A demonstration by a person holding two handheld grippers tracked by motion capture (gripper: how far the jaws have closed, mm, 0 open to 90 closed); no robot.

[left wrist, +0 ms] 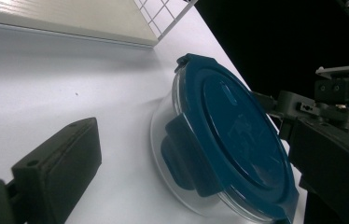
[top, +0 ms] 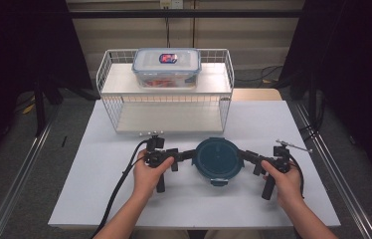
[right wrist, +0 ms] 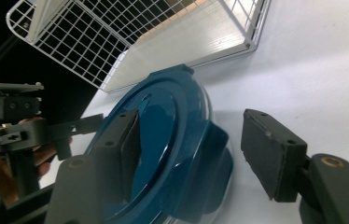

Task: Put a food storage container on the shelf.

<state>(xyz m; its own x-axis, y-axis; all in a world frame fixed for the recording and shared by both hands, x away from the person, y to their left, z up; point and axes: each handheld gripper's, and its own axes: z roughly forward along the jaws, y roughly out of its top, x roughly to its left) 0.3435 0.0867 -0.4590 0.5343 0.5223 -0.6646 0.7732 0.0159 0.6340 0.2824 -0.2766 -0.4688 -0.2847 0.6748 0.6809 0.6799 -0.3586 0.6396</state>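
A round clear container with a dark blue lid [top: 217,158] sits in the middle of the white table [top: 99,189]. My left gripper [top: 186,155] points at its left side and my right gripper [top: 247,155] at its right side. In the left gripper view the container [left wrist: 238,130] lies between wide jaws, and the lower left pad [left wrist: 56,172] stands clear of it. In the right gripper view one pad [right wrist: 126,144] hovers over the lid [right wrist: 163,116] while the other pad [right wrist: 266,149] stays apart from the side latch. Both grippers are open.
A white wire rack [top: 166,102] with two shelves stands behind the container. A rectangular clear box with blue clips [top: 166,67] rests on its top shelf. A small metal tool [top: 293,145] lies near the table's right edge, beside my right hand.
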